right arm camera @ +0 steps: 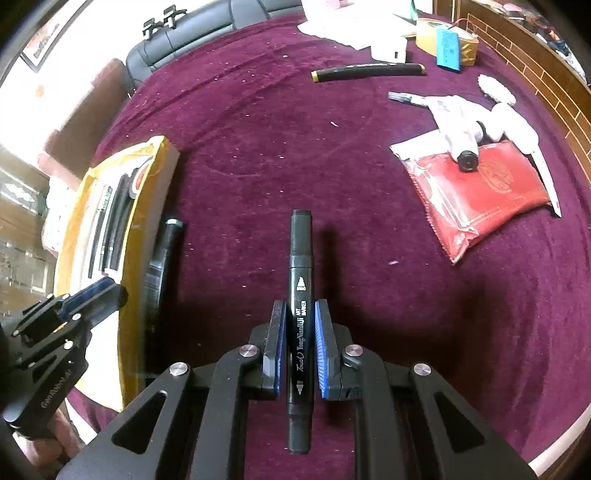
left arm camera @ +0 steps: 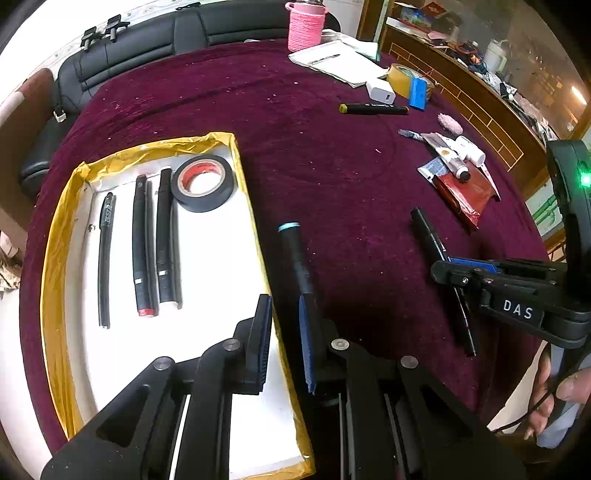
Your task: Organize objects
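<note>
A yellow-rimmed white tray [left arm camera: 243,206] holds three black pens and a roll of black tape [left arm camera: 203,182]. My left gripper [left arm camera: 284,332] is open, its jaws astride the tray's right rim, with a black marker with a light-blue cap [left arm camera: 295,254] lying on the cloth just ahead. My right gripper [right arm camera: 300,343] has its blue pads on either side of a black art marker [right arm camera: 300,295] that lies on the maroon cloth; small gaps show, so the grip is unclear. That marker also shows in the left wrist view [left arm camera: 441,266].
A black marker with a yellow cap [left arm camera: 373,109] lies further back. A red packet [right arm camera: 476,192] with small tubes and wrappers lies at right. Yellow tape [left arm camera: 404,79], a white charger [left arm camera: 380,90], papers and a pink wrapped bottle [left arm camera: 304,26] stand at the back.
</note>
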Motion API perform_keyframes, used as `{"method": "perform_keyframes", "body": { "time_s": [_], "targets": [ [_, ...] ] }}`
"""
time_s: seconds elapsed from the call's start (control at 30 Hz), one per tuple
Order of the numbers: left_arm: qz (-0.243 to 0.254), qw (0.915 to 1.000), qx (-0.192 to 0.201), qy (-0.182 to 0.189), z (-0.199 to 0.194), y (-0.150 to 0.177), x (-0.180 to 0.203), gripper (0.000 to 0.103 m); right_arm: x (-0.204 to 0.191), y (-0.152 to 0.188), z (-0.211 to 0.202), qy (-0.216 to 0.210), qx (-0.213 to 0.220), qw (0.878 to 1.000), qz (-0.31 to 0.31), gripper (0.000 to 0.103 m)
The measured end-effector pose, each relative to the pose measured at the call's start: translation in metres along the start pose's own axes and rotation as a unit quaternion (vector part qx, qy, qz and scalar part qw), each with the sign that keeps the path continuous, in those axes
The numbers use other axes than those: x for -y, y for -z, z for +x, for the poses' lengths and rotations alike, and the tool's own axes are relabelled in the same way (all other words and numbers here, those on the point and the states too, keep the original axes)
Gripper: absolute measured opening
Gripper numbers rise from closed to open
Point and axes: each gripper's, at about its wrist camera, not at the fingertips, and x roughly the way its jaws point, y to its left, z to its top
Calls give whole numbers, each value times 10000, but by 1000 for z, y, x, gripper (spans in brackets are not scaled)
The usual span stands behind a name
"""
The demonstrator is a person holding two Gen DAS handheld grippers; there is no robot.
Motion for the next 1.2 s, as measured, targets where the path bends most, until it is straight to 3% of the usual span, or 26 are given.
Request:
{"method": "perform_keyframes", "body": {
  "time_s": [0.37, 0.7, 0.83, 0.97, 1.07, 1.2],
  "targets": [
    [-277, 9996, 112, 11, -12, 7, -17, 12, -26, -6, -9, -213, 27, 9994, -286, 13],
    [-581, 9957, 169, 707, -21, 16, -28, 12, -12, -12, 11, -886, -310, 9951, 295, 13],
    [-572, 9920, -27, 1122, -12, 15, -17, 12, -16, -13, 11, -727, -260, 9969, 142, 13],
    [-527, 9884, -343, 1385, 6, 8, 4, 12, -14, -12, 14, -96, -125, 9998, -100, 13],
    [-328, 9907, -462, 1240, 20, 2, 26, 13, -3, -10, 11, 181, -66, 9997, -119, 13],
    [-17, 9950, -640, 761, 46, -9, 52, 13, 16, -10, 8, 182, -44, 9998, 28, 13]
  ]
}}
